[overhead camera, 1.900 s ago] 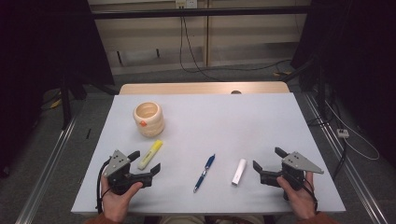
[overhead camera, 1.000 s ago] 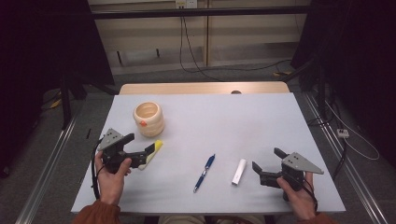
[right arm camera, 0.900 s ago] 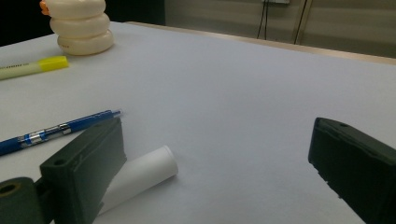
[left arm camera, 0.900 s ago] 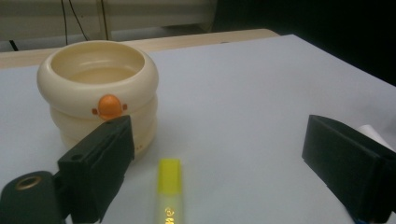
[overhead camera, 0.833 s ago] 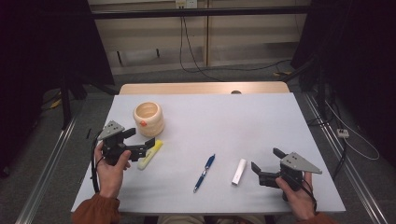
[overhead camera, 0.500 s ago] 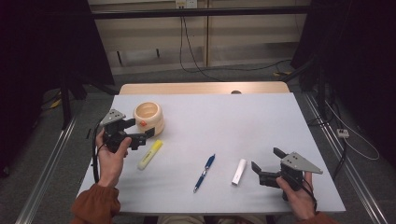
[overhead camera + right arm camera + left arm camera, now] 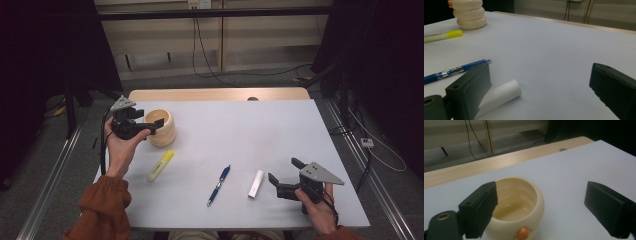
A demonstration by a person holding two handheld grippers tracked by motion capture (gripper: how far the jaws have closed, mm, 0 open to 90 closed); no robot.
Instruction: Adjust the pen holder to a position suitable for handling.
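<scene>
The cream pot (image 7: 161, 128) stands at the far left of the worktop (image 7: 250, 130), upright and open at the top, with a small orange knob low on its near wall in the left gripper view. The left gripper (image 7: 154, 125) is held just at the pot, its jaws spread wide; in its own view one jaw hangs over the near left of the rim and the other stands well off to the right over bare worktop. Nothing is gripped yet.

The risk is judged to lie in that offset. If the jaws are closed as they stand, the round, ribbed wall may be caught off centre, and the pot may be pushed sideways or tipped rather than held. A rim knocked on the way down would shift it too.

Near the pot lies a yellow highlighter (image 7: 160, 165), then a blue pen (image 7: 219, 185) and a white tube (image 7: 256, 183). The right gripper (image 7: 285, 177), also spread and empty, rests just beside the tube.
</scene>
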